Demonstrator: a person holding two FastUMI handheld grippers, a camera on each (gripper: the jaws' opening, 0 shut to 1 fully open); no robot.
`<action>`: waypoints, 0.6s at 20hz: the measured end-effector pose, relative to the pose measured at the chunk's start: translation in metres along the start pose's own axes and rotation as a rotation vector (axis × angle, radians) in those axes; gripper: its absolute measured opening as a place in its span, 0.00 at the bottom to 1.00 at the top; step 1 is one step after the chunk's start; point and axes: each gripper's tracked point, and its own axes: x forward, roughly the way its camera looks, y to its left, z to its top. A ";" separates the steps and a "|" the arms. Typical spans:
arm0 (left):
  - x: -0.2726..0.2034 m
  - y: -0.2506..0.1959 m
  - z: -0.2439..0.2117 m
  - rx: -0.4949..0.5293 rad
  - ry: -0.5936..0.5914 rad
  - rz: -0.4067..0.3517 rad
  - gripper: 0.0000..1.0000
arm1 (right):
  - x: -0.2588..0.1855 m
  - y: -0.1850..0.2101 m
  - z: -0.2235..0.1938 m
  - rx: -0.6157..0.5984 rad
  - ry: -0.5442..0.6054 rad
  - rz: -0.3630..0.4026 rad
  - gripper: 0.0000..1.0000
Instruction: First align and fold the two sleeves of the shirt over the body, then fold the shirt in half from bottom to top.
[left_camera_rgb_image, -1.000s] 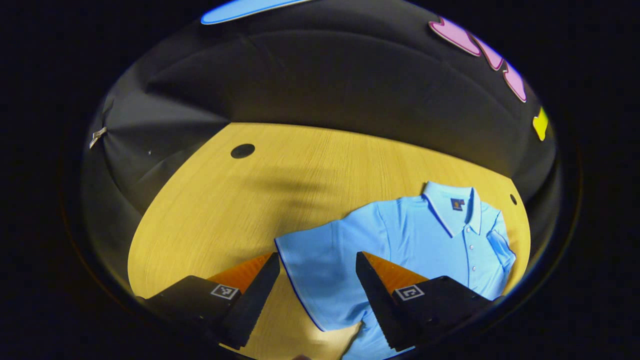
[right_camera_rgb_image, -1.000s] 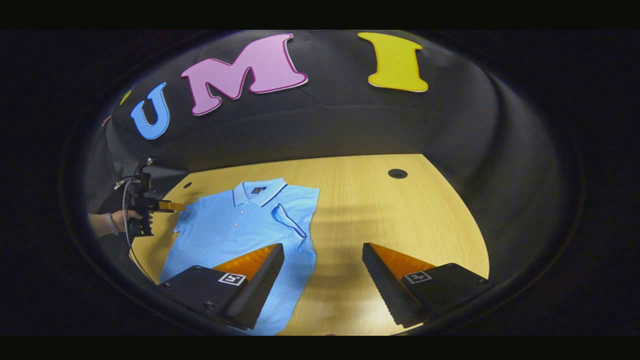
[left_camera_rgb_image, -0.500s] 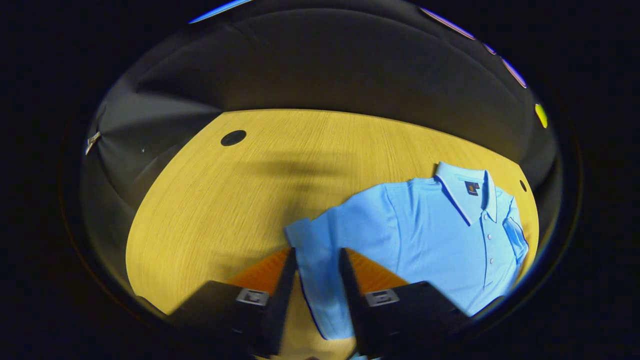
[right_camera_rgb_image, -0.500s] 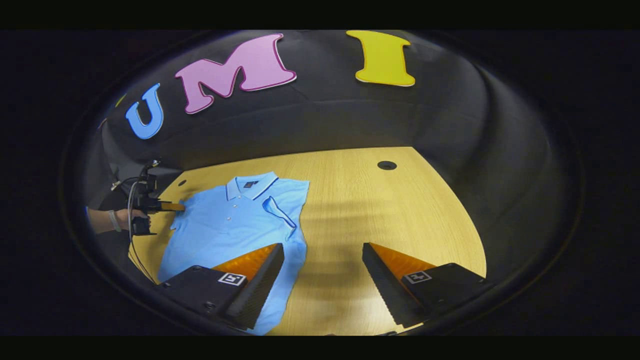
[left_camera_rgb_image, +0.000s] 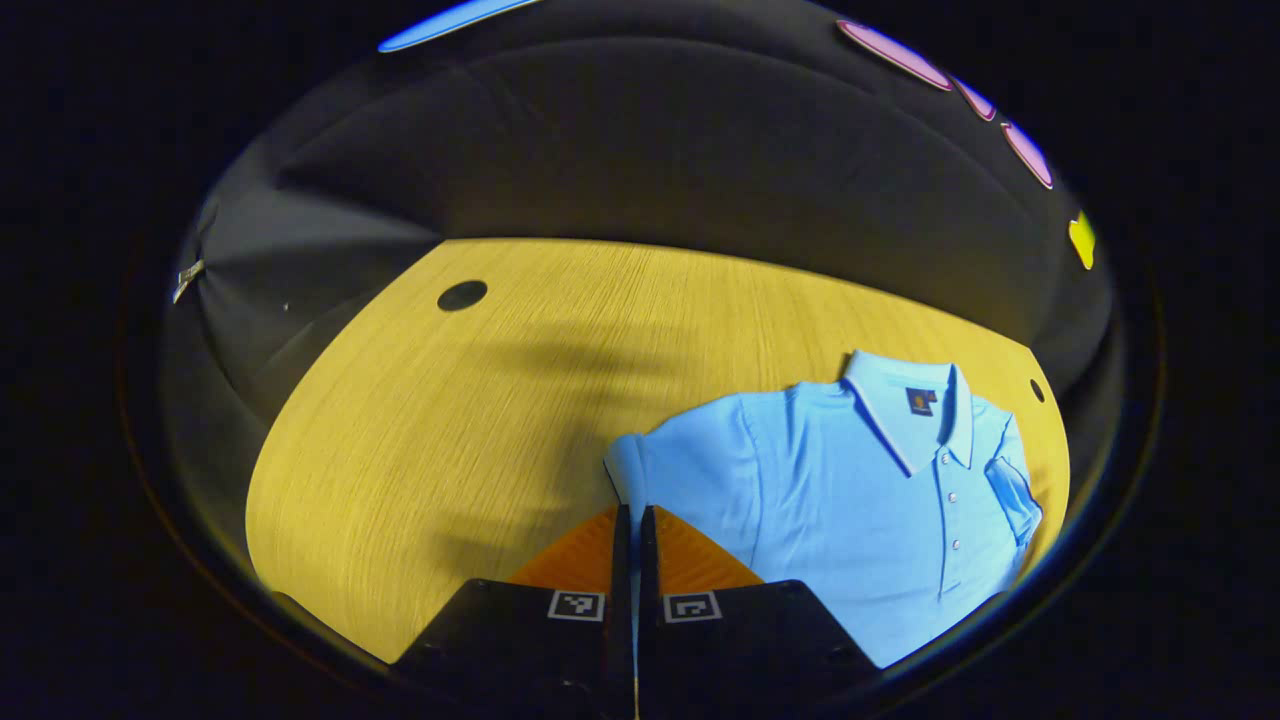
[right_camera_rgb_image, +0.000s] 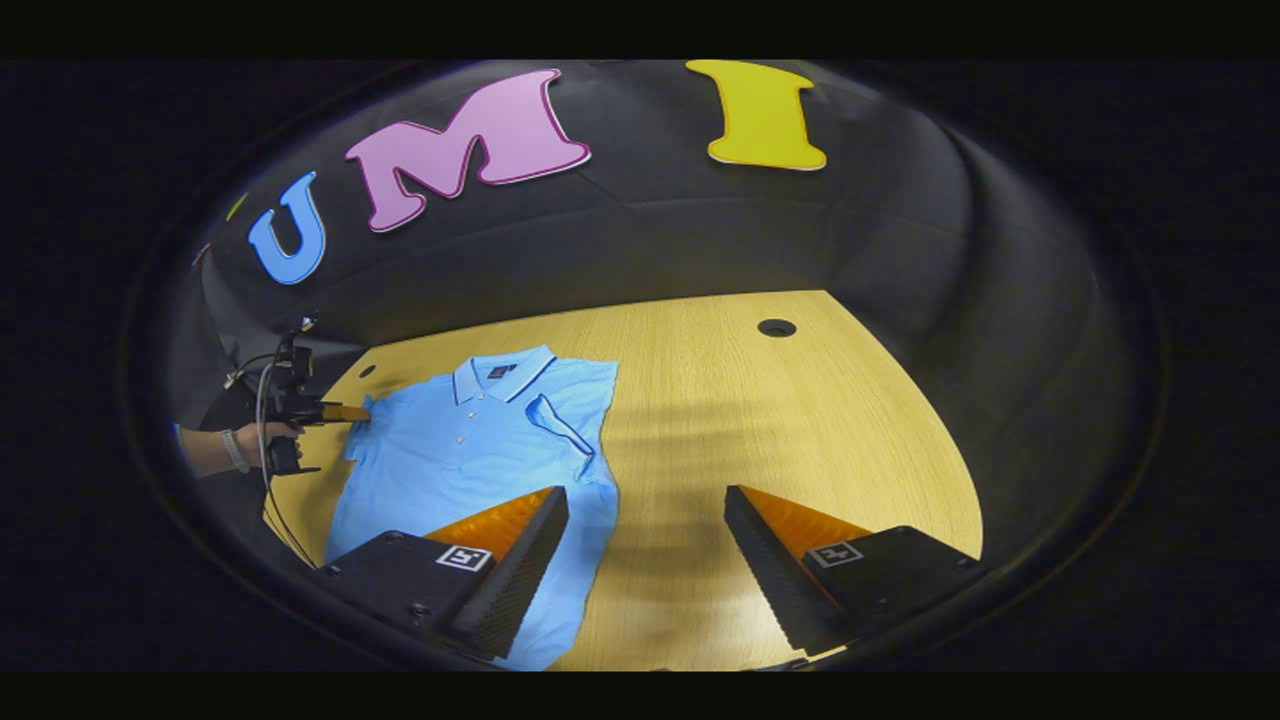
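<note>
Two grippers work over a wooden table (left_camera_rgb_image: 430, 420) bearing a light blue polo shirt (left_camera_rgb_image: 850, 500). In the left gripper view, the shirt lies in the lower right of the frame, face up, collar (left_camera_rgb_image: 905, 395) toward the upper right. The left gripper (left_camera_rgb_image: 632, 520) sits at bottom centre with its two fingers pressed together on the outer edge of a short sleeve (left_camera_rgb_image: 650, 470); a thin strip of blue fabric shows between them. A dark round hole (left_camera_rgb_image: 461, 295) marks the table at upper left.

In the right gripper view, the shirt (right_camera_rgb_image: 470, 450) occupies the left-centre of the frame. The other sleeve (right_camera_rgb_image: 562, 432) is already folded over the chest. The right gripper (right_camera_rgb_image: 645, 505) appears at the bottom with its fingers spread wide apart, gripping nothing; one finger (right_camera_rgb_image: 525, 550) overlaps the shirt's lower edge, the other stands over bare table. At far left, a hand (right_camera_rgb_image: 250, 445) holds the left gripper (right_camera_rgb_image: 345, 411) against the shirt's sleeve edge.
</note>
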 end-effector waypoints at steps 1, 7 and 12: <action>-0.006 -0.010 0.008 0.026 -0.018 -0.024 0.07 | 0.001 0.001 0.001 0.002 -0.004 0.000 0.98; -0.027 -0.093 0.023 0.116 -0.043 -0.230 0.07 | 0.000 0.008 0.005 0.018 -0.018 0.017 0.98; -0.007 -0.119 -0.019 0.145 0.105 -0.249 0.04 | -0.006 0.006 -0.004 -0.003 -0.007 0.015 0.98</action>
